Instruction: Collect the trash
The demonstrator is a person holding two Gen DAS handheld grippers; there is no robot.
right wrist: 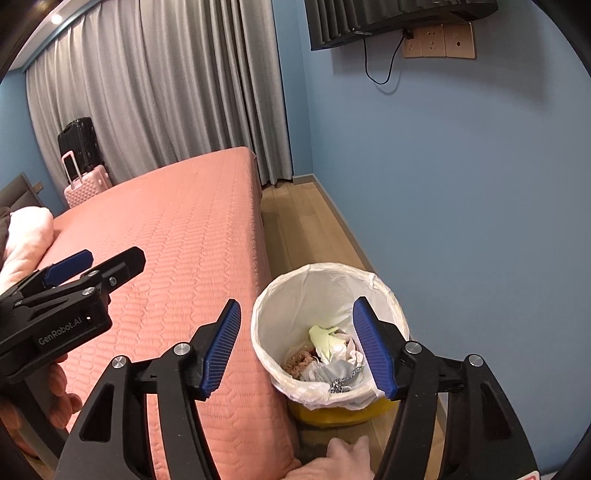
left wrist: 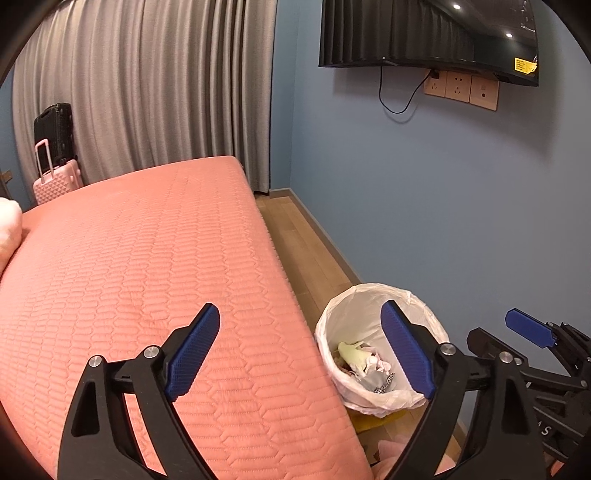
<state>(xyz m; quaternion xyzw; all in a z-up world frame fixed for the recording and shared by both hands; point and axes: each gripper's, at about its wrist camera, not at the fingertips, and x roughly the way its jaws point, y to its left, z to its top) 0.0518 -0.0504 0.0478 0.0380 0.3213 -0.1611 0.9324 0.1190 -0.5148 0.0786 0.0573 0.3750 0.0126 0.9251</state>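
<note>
Hiding part of the trash [right wrist: 328, 360], right tongs [right wrist: 299, 350] gape.

Inventory, by count:

- Claws: two, the left claw [left wrist: 301, 349] and the right claw [right wrist: 297, 345], each with two blue pads spread apart and nothing between them.
- Bins: one bin [right wrist: 384, 411], yellow, fitted with one white liner [right wrist: 321, 284]. The trash [right wrist: 328, 354] inside was a crumpled mix; individual pieces could not be counted.
- Beds: one bed [left wrist: 147, 258].
- Suitcases: two, one black case [right wrist: 79, 144] and one pink case [right wrist: 90, 184].
- TVs: one TV [left wrist: 424, 33].
- Wall sockets: three socket plates [left wrist: 460, 88] in a row.
- Curtains: one curtain [left wrist: 147, 81].
</note>
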